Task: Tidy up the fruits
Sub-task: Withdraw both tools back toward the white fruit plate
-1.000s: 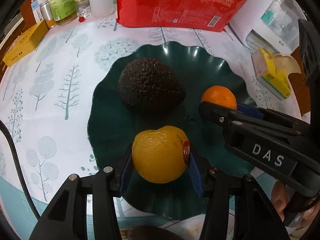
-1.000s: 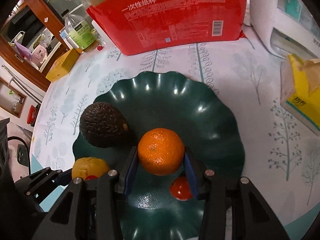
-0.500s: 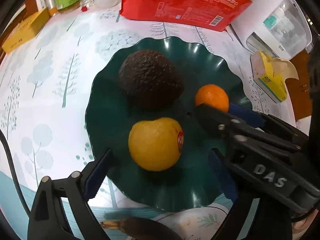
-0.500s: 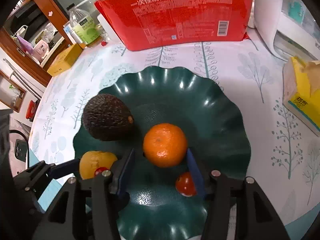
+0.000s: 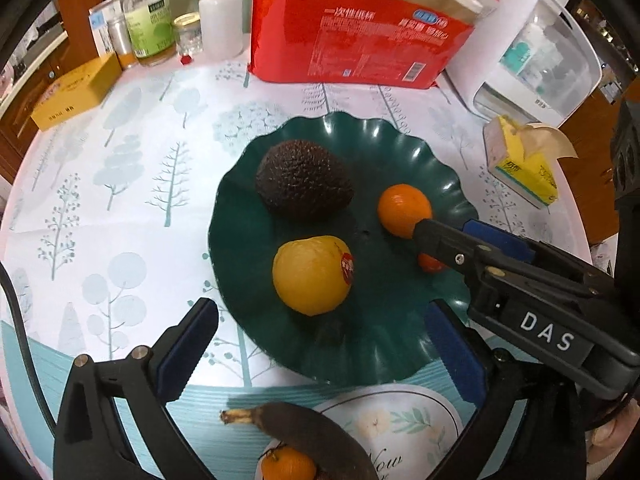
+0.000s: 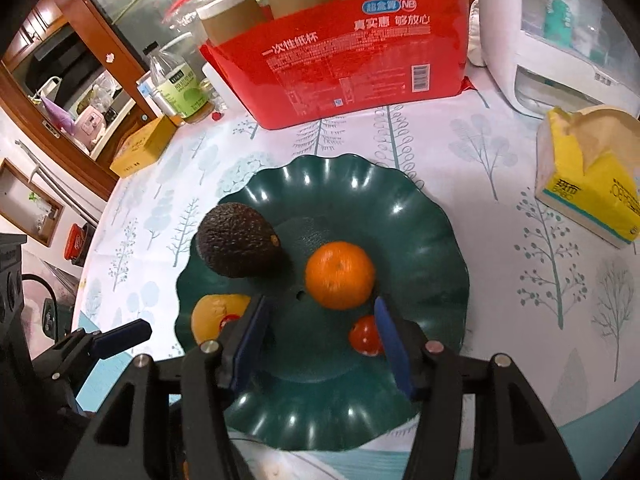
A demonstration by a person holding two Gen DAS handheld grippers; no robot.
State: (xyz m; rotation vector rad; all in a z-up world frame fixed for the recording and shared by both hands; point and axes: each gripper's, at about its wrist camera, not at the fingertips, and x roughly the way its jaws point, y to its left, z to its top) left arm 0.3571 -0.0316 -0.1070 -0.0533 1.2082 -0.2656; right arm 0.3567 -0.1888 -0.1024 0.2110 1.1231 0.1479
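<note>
A dark green wavy plate (image 5: pixel 400 152) (image 6: pixel 420 216) holds a dark avocado (image 5: pixel 304 179) (image 6: pixel 238 246), a yellow orange with a red sticker (image 5: pixel 312 275) (image 6: pixel 214 314), a small orange mandarin (image 5: pixel 404 210) (image 6: pixel 340 275) and a red cherry tomato (image 5: pixel 430 264) (image 6: pixel 364 336). My left gripper (image 5: pixel 320 344) is open and empty, back from the yellow orange. My right gripper (image 6: pixel 320 344) is open and empty, just behind the mandarin; it also shows in the left wrist view (image 5: pixel 472 248).
A white plate (image 5: pixel 420 420) at the near edge holds a blackened banana (image 5: pixel 312 428) and another mandarin (image 5: pixel 288 464). A red pack of paper cups (image 5: pixel 360 44), bottles (image 5: pixel 150 20), a yellow box (image 5: pixel 76 92), a tissue pack (image 5: pixel 524 168) and a white appliance (image 5: pixel 532 52) ring the table.
Both grippers opened, released the yellow orange and the mandarin onto the green plate, and drew back toward me.
</note>
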